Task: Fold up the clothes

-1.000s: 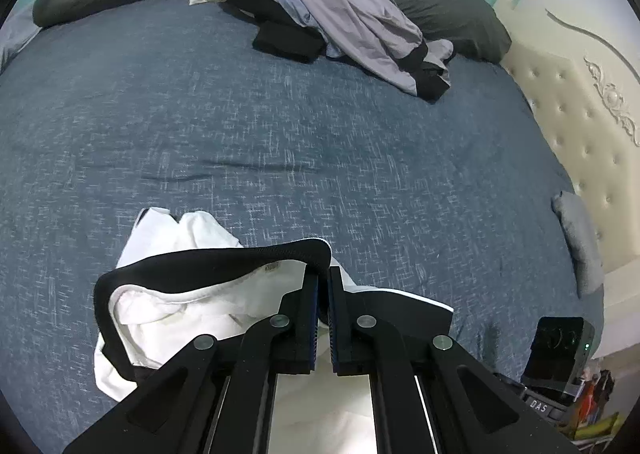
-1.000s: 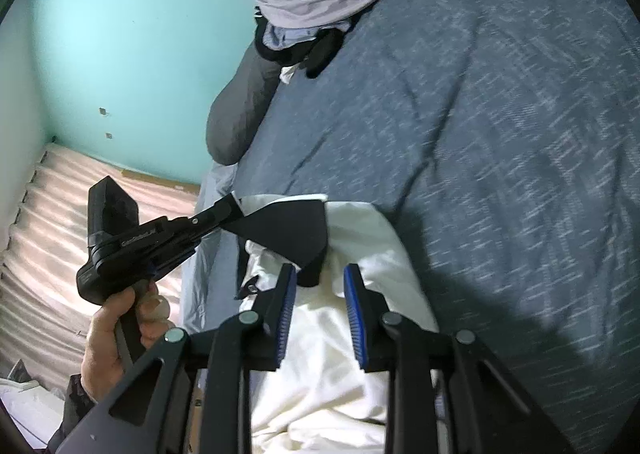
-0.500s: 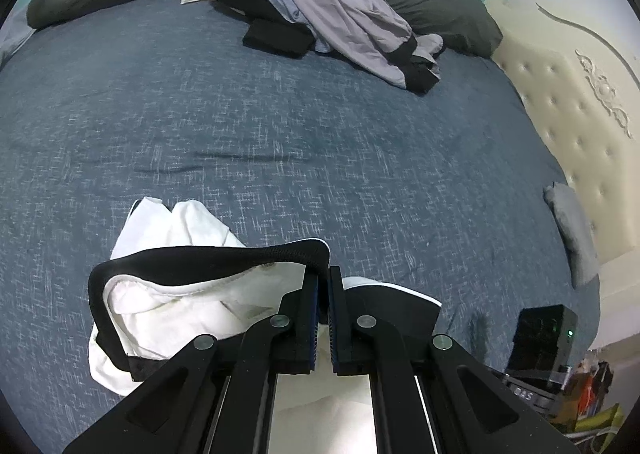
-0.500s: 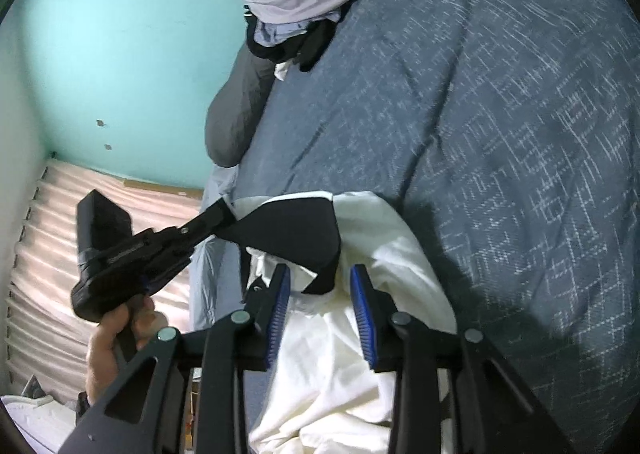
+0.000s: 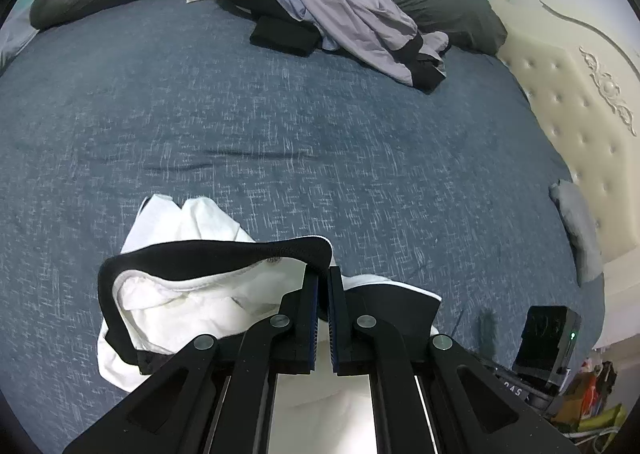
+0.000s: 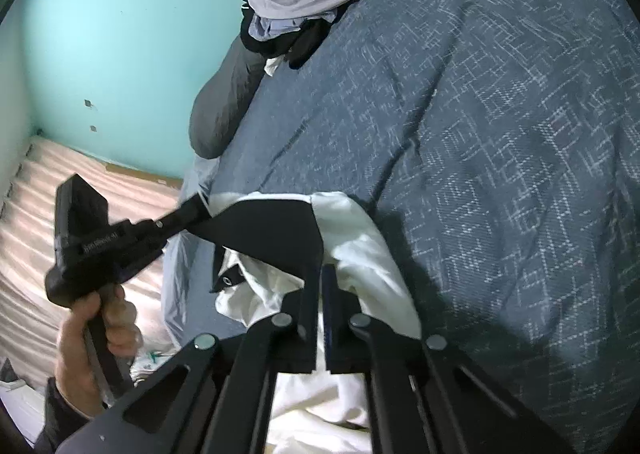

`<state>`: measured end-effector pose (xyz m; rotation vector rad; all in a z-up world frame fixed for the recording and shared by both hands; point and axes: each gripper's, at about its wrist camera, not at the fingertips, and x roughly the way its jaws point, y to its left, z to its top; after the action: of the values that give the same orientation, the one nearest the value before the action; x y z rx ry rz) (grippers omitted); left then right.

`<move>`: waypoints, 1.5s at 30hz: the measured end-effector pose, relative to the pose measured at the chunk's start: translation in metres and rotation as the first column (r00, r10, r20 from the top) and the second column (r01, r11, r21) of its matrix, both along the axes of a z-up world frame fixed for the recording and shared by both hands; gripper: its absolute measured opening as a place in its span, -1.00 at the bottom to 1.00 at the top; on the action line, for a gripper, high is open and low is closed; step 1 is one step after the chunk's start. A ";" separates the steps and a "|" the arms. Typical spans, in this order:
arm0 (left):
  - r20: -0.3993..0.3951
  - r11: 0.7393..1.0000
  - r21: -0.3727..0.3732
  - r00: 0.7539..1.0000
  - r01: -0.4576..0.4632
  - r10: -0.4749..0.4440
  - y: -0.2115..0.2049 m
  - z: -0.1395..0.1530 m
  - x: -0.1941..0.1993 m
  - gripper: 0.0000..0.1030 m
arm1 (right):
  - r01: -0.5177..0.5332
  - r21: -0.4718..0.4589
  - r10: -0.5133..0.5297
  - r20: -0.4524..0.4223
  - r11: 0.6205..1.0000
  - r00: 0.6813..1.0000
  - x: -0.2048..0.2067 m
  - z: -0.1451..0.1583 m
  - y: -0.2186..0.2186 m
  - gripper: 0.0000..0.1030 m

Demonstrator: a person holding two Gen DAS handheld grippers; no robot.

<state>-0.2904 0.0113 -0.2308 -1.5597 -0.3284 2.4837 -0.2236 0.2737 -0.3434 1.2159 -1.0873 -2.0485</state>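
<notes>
Left claw (image 5: 323,274) pinched closed on the black collar band (image 5: 208,254) of a white garment (image 5: 192,221) at 6 o'clock on the blue bed (image 5: 280,101). Right claw (image 6: 322,274) nearly closed on the same black trim. Unfolded clothes pile (image 5: 332,1) at 12 o'clock.

White garment (image 5: 192,306) with black trim (image 5: 216,258) on a blue, white-flecked bedspread (image 5: 280,125); teal wall (image 6: 120,33).

White garment (image 5: 176,294) with black trim (image 6: 272,230) lies crumpled, its edge lifted off the bed.
</notes>
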 end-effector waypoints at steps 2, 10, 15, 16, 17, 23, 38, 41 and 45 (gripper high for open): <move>0.000 1.000 0.001 1.000 0.002 -0.002 0.000 0.001 -0.001 -0.92 | 0.003 -0.020 -0.004 -0.002 1.000 1.000 0.001 -0.001 0.002 -0.99; -0.002 1.000 0.005 1.000 0.008 -0.008 0.002 0.007 -0.005 -0.92 | 0.035 -0.097 -0.036 -0.002 0.995 0.999 -0.006 0.006 0.005 -0.77; -0.002 1.000 0.004 1.000 0.016 -0.016 0.005 0.007 -0.005 -0.92 | 0.037 -0.103 -0.038 -0.007 0.994 0.999 -0.008 0.005 0.005 -0.20; -0.002 1.000 0.004 1.000 0.018 -0.018 0.006 0.007 -0.005 -0.92 | 0.034 -0.103 -0.036 -0.017 0.994 0.999 -0.008 0.006 0.005 -0.20; -0.002 1.000 0.004 1.000 0.020 -0.020 0.007 0.007 -0.005 -0.92 | 0.029 -0.094 -0.032 -0.027 0.995 0.999 -0.007 0.007 0.004 -0.20; -0.005 1.000 0.000 1.000 0.030 -0.030 0.010 0.007 -0.004 -0.92 | 0.029 -0.100 -0.029 -0.002 0.995 1.000 -0.008 -0.005 0.002 -0.75; 0.016 0.999 -0.021 0.999 0.032 -0.032 0.014 -0.016 -0.009 -0.92 | 0.163 -0.374 -0.127 0.118 0.913 0.985 -0.001 -0.026 0.035 -0.98; 0.021 0.999 -0.014 0.999 0.041 -0.040 0.017 -0.021 -0.008 -0.92 | 0.206 -0.461 -0.146 0.162 0.863 0.976 -0.002 -0.035 0.045 -0.98; 0.031 0.999 -0.012 0.999 0.039 -0.039 0.017 -0.025 -0.007 -0.92 | 0.205 -0.482 -0.141 0.167 0.852 0.976 -0.005 -0.035 0.053 -0.98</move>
<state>-0.2977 0.0281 -0.2554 -1.5952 -0.2846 2.4393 -0.2286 0.3268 -0.3786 1.0117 -1.7133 -1.6644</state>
